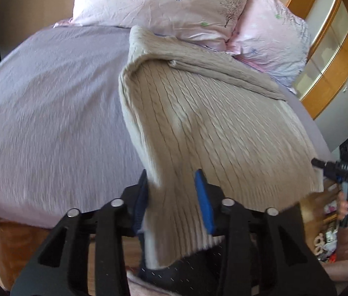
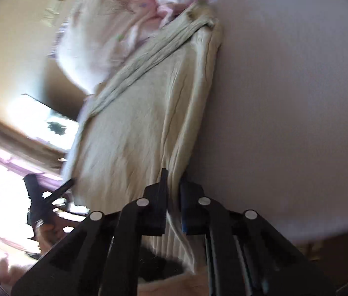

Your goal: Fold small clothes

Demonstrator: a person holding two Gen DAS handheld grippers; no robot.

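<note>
A beige cable-knit sweater (image 1: 210, 123) lies on the lilac bed sheet (image 1: 50, 113), its far end against the pillows. My left gripper (image 1: 174, 197) is shut on the sweater's near hem, which hangs past the blue pads. In the right wrist view the same sweater (image 2: 137, 128) stretches away from me, and my right gripper (image 2: 174, 194) is shut on its other near corner. The right gripper also shows in the left wrist view (image 1: 341, 170) at the sweater's right edge. The left gripper shows small and dark in the right wrist view (image 2: 43, 197).
Two pink flowered pillows (image 1: 174, 2) lie at the head of the bed. A wooden shelf unit (image 1: 334, 49) stands at the right. The bed's near edge and wooden floor (image 1: 13, 246) are below me. A bright window (image 2: 6, 172) is at the left.
</note>
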